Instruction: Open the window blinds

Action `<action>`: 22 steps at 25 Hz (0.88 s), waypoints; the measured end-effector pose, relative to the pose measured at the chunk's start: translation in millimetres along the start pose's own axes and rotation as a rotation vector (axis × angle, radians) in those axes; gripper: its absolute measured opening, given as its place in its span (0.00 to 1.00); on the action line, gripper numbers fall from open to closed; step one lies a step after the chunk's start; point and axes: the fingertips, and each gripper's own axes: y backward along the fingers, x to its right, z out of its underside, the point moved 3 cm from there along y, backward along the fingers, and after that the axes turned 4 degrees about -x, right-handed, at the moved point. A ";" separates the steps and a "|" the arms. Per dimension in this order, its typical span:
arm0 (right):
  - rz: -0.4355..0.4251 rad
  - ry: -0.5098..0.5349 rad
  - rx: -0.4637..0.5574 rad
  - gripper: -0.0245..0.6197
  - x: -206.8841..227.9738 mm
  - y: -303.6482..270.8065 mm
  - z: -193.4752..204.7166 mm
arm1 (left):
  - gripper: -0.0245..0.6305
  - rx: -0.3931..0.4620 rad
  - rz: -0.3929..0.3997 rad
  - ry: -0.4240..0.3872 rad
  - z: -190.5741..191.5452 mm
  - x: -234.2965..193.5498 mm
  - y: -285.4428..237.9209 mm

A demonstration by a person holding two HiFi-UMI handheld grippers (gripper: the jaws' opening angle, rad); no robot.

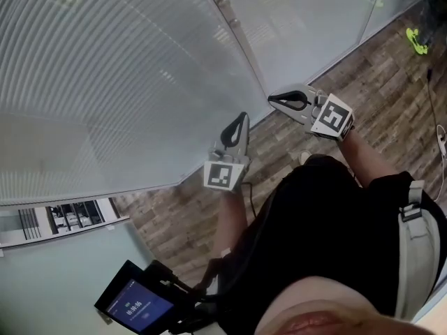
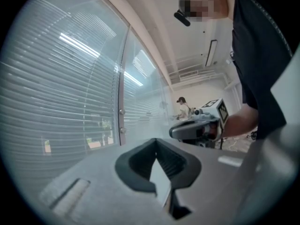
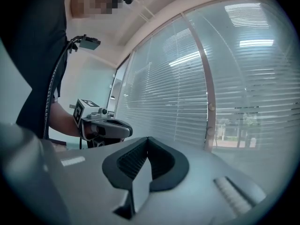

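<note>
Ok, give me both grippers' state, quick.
Left gripper: closed, holding nothing.
Right gripper: closed, holding nothing.

The left tool [image 1: 244,117] sits beside the right tool [image 1: 272,101], before the blinds [image 1: 105,82].

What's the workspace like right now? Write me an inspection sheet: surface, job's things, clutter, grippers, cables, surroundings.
Surface: wood-pattern floor; no table in view.
Job's things: window blinds lowered, slats across the glass; neither gripper touches them.
Clutter: a yellow-green object on the floor near the glass.
Grippers: left gripper and right gripper both shut with nothing between the jaws, held in front of the frame post.
Cables: a thin dark cable on the floor at the right edge.
Surroundings: a lit screen at the person's side; another person far down the room.
</note>
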 end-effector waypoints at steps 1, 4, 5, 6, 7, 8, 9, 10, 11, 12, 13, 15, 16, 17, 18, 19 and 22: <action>-0.006 0.005 0.003 0.05 6.9 -0.3 -0.3 | 0.04 0.003 -0.005 0.006 -1.1 -0.7 -6.0; -0.024 -0.002 0.007 0.05 24.2 -3.7 0.0 | 0.04 -0.008 -0.022 0.030 -2.1 -5.7 -18.9; -0.027 -0.009 0.014 0.05 30.6 -6.7 -1.7 | 0.04 -0.014 -0.027 0.034 -3.0 -10.3 -23.2; -0.029 -0.017 0.026 0.05 37.3 -9.7 -4.2 | 0.04 -0.019 -0.030 0.034 -4.4 -15.7 -28.2; -0.030 -0.022 0.037 0.05 44.0 -11.5 -6.4 | 0.04 -0.021 -0.033 0.033 -5.9 -20.2 -33.6; -0.033 -0.022 0.042 0.05 50.3 -11.5 -6.7 | 0.04 -0.022 -0.037 0.031 -7.0 -23.1 -39.2; -0.037 -0.019 0.041 0.05 56.5 -10.7 -5.2 | 0.04 -0.022 -0.042 0.030 -7.6 -24.6 -44.7; -0.041 -0.018 0.037 0.05 62.9 -10.2 -3.5 | 0.04 -0.022 -0.048 0.029 -7.8 -26.0 -50.1; -0.045 -0.019 0.035 0.05 69.4 -10.4 -2.9 | 0.04 -0.024 -0.054 0.029 -7.9 -28.0 -55.7; -0.049 -0.020 0.037 0.05 76.0 -11.0 -3.2 | 0.04 -0.026 -0.059 0.029 -8.1 -30.4 -61.2; -0.052 -0.019 0.040 0.05 81.9 -11.4 -3.9 | 0.04 -0.028 -0.063 0.030 -8.6 -32.2 -66.3; -0.059 -0.011 0.048 0.05 89.9 -9.3 -5.6 | 0.04 -0.028 -0.073 0.029 -9.7 -32.1 -73.6; -0.061 -0.003 0.050 0.05 92.3 -7.5 -6.0 | 0.04 -0.026 -0.077 0.027 -10.3 -30.7 -76.1; -0.062 0.002 0.051 0.05 94.1 -5.9 -6.5 | 0.04 -0.026 -0.081 0.025 -10.9 -29.5 -78.1; -0.064 0.002 0.054 0.05 95.9 -5.2 -7.6 | 0.04 -0.027 -0.083 0.024 -11.4 -29.3 -79.9; -0.066 -0.003 0.057 0.05 98.4 -5.8 -8.7 | 0.04 -0.028 -0.086 0.023 -11.6 -30.8 -82.1; -0.068 -0.004 0.062 0.05 110.9 -9.0 -9.1 | 0.04 -0.030 -0.097 0.023 -11.9 -39.2 -91.6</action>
